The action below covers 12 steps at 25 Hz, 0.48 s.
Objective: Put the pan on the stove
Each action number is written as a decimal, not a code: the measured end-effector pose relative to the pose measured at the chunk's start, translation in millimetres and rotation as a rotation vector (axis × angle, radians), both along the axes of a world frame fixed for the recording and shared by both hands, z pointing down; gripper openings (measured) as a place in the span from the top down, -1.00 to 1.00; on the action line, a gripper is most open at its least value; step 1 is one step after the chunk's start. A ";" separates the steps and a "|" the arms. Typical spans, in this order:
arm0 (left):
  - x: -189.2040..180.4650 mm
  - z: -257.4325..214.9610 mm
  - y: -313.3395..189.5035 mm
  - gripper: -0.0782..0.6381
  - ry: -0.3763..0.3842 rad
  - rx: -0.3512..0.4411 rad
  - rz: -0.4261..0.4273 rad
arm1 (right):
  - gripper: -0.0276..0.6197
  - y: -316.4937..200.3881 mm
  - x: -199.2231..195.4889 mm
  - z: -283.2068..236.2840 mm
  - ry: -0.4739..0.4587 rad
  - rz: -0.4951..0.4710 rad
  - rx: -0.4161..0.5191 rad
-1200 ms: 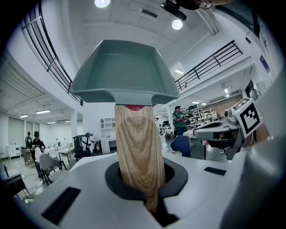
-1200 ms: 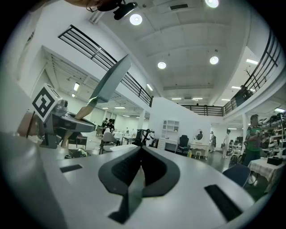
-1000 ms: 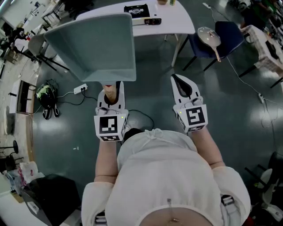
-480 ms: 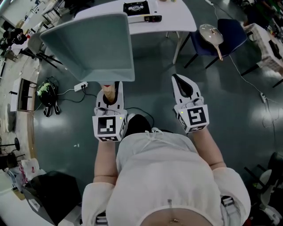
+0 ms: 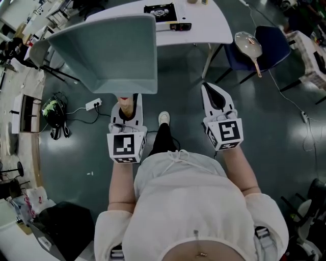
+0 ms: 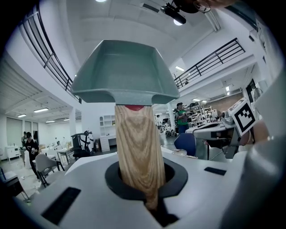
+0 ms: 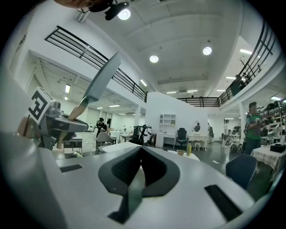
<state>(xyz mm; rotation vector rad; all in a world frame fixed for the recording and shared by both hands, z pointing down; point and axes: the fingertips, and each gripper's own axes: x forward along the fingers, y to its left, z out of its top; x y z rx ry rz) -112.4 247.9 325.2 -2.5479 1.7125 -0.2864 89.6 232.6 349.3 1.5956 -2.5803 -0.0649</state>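
Note:
A square grey-green pan point(image 5: 109, 53) with a light wooden handle point(image 5: 126, 106) is held level in front of me. My left gripper point(image 5: 127, 109) is shut on that handle, which runs out between the jaws in the left gripper view point(image 6: 136, 152) up to the pan's body point(image 6: 125, 74). My right gripper point(image 5: 214, 94) is level beside it, shut and with nothing in it, its tips together point(image 7: 140, 154). The pan shows edge-on at the left of the right gripper view point(image 7: 100, 82). A black stove point(image 5: 162, 12) sits on a white table point(image 5: 204, 25) ahead, beyond the pan.
A blue chair point(image 5: 270, 41) to the right of the table carries a pale pan point(image 5: 248, 46) with a wooden handle. A power strip point(image 5: 92, 104) with cables and a black bundle point(image 5: 56, 114) lie on the floor at left. My own foot point(image 5: 163, 118) is between the grippers.
Both grippers and the pan have moved forward toward the table. The stove and chair now sit a little lower and further right in the head view. A foot has stepped forward between the grippers.

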 end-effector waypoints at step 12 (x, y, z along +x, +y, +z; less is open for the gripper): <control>-29.8 3.9 -181.4 0.72 -0.010 -0.001 0.068 | 0.90 -166.1 -42.8 -0.3 0.061 0.032 -0.015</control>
